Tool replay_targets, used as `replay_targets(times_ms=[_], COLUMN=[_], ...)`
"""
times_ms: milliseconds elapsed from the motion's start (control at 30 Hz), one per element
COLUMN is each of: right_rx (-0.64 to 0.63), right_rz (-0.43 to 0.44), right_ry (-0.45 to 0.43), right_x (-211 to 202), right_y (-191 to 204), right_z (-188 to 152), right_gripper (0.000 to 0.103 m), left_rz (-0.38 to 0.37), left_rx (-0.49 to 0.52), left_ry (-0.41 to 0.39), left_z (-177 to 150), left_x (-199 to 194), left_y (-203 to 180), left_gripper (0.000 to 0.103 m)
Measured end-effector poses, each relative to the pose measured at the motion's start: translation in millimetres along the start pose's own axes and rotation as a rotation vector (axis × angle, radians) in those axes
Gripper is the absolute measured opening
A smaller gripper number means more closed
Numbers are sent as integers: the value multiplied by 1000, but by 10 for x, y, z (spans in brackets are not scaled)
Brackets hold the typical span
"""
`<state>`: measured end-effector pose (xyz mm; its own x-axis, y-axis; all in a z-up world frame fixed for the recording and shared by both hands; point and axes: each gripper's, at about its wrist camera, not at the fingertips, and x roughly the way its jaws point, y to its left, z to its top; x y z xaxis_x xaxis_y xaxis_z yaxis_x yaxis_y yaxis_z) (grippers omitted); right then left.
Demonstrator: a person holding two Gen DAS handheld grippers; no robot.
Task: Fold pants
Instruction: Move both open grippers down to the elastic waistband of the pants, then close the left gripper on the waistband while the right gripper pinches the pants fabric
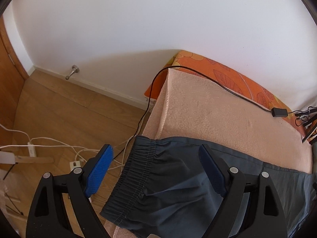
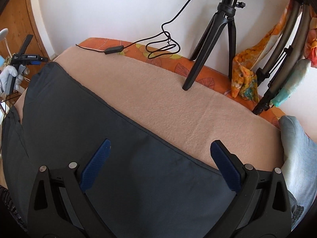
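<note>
**Both claws spread wide over dark pants on a peach blanket**

Nearest in the left wrist view, the left gripper (image 1: 156,168) fills the bottom of the frame with its blue-padded fingers (image 1: 99,170) spread wide and nothing between them. Under it, at lower centre, lie the dark grey pants (image 1: 168,188), their gathered elastic waistband (image 1: 136,168) running from centre down toward the lower left, where the corner hangs past the blanket's edge. The right finger sits over the cloth; whether it touches cannot be told.

In the right wrist view the right gripper (image 2: 160,162) is likewise wide apart at the bottom of the frame, holding nothing, above the pants, which spread from the lower centre up to the left edge. A light blue garment (image 2: 297,150) lies at the right edge, just beside the pants.

The pants rest on a peach blanket (image 1: 218,115) that crosses the middle of both frames. Beyond it shows an orange patterned sheet (image 1: 227,73). A black cable (image 1: 198,73) with an inline box (image 1: 279,112) runs over the blanket's far edge. In the right view a black tripod (image 2: 216,35) stands at upper centre, one leg on the blanket. At upper left of the left view are wooden floor (image 1: 69,109), white cords (image 1: 59,140) and a white wall (image 1: 158,19).
</note>
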<state>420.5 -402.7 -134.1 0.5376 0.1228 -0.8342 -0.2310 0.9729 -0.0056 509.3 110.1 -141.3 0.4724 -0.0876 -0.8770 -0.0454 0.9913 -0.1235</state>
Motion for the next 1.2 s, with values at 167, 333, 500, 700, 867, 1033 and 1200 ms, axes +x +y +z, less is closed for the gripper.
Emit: replay_targets(times_ms=[167, 333, 500, 700, 867, 1033, 1200], right_rx=[8, -15, -53, -15, -43, -82, -62], right_rz=[29, 33, 10, 49, 64, 15, 2], right_ry=[28, 67, 101, 112, 100, 94, 12], right_x=[198, 384, 550, 642, 455, 352, 18], right_y=[-56, -52, -59, -133, 51, 230, 303], right_z=[20, -5, -33, -52, -94, -111, -43], right_gripper=[103, 103, 103, 99, 26, 5, 4], left_rz=[5, 39, 30, 35, 11, -8, -26], left_rx=[-8, 22, 51, 98, 115, 116, 119], left_ry=[28, 13, -33, -79, -137, -171, -206], left_z=[5, 4, -27, -43, -23, -36, -56], left_x=[148, 187, 160, 91, -69, -218, -441], left_y=[2, -43, -60, -124, -142, -138, -99], left_gripper=[58, 35, 25, 24, 24, 23, 23])
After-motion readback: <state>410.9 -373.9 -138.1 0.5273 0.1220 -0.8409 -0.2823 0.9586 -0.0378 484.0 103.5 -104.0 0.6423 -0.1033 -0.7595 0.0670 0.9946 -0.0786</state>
